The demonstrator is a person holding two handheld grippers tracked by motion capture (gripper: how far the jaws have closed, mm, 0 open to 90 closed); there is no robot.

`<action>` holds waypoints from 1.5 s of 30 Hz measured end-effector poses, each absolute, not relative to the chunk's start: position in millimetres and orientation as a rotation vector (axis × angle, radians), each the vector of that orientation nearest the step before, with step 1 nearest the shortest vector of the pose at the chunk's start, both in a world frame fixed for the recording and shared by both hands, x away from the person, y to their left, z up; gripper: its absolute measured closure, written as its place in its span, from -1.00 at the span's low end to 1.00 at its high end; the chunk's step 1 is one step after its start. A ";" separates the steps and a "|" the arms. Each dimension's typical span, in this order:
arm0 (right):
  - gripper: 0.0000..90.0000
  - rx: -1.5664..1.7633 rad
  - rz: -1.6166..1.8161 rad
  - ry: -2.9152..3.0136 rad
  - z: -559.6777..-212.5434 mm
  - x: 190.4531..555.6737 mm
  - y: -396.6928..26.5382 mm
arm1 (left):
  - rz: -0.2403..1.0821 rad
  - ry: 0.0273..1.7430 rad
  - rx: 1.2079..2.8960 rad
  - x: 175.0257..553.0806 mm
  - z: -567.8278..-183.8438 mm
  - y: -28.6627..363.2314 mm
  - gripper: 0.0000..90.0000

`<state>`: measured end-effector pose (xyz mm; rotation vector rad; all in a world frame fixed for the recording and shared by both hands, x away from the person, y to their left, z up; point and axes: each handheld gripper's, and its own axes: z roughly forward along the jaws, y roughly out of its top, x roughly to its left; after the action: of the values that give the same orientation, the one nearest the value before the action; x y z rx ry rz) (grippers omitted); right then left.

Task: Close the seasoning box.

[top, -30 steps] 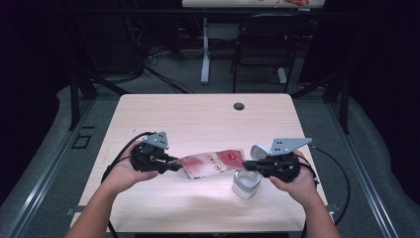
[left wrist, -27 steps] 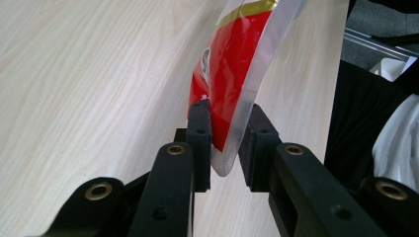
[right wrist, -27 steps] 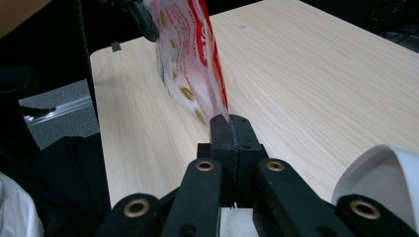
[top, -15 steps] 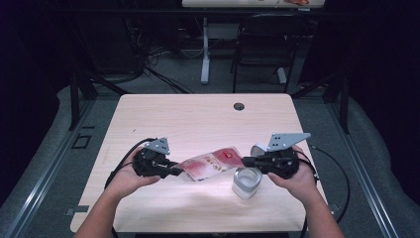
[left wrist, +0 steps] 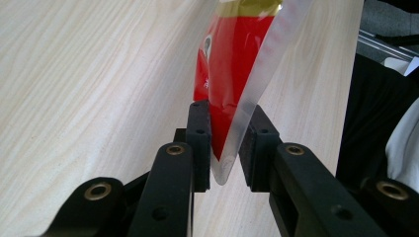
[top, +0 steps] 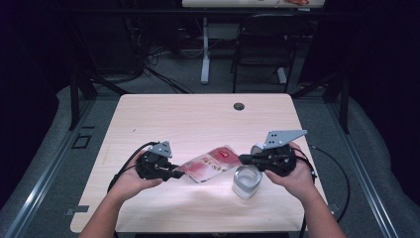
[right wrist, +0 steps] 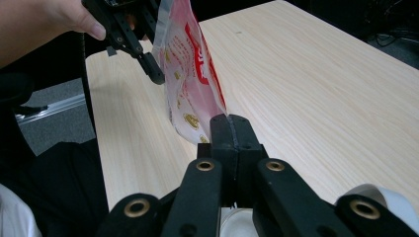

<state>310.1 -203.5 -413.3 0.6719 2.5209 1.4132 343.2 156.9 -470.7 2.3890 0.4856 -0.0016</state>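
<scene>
Fingers of my right gripper (right wrist: 230,129) pinch the red pouch (top: 210,163) tight. Left gripper (left wrist: 226,144) stands narrowly parted around its clear corner, above the table (top: 198,119).

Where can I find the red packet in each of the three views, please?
High view: the red packet is at the lower middle, stretched between the left gripper and the right gripper, beside the glass jar.
Left gripper view: upper middle, its clear edge between the jaws.
Right gripper view: upper left of centre, rising from the shut jaws.
Shared landmark: the light wooden table.
</scene>
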 end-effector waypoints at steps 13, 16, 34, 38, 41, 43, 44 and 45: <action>1.00 0.637 1.410 2.540 -400.5 308.4 -194.5 | 0.011 0.493 2.391 341.8 -475.3 157.8 0.62; 1.00 0.629 1.416 2.540 -399.1 308.4 -191.6 | 0.024 0.497 2.396 341.9 -477.1 157.9 0.59; 1.00 0.571 1.446 2.522 -387.3 304.1 -181.3 | 0.025 0.507 2.381 341.8 -482.1 156.6 0.46; 1.00 0.557 1.444 2.518 -385.1 304.1 -179.1 | 0.023 0.508 2.383 341.8 -482.1 156.8 0.46; 1.00 0.554 1.439 2.515 -384.8 305.8 -177.3 | 0.024 0.506 2.401 342.4 -483.9 155.7 0.48; 1.00 0.558 1.432 2.515 -385.2 306.7 -175.3 | 0.033 0.519 2.405 342.8 -486.5 154.5 0.48; 1.00 0.557 1.427 2.520 -385.5 307.4 -174.5 | 0.036 0.522 2.409 343.2 -487.8 154.3 0.49; 1.00 0.559 1.423 2.519 -386.1 308.2 -173.5 | 0.036 0.529 2.404 343.4 -489.6 153.9 0.50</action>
<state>308.2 -173.5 -386.1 0.5589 2.5190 1.4226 343.4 153.9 -489.6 2.4039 0.5288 0.0360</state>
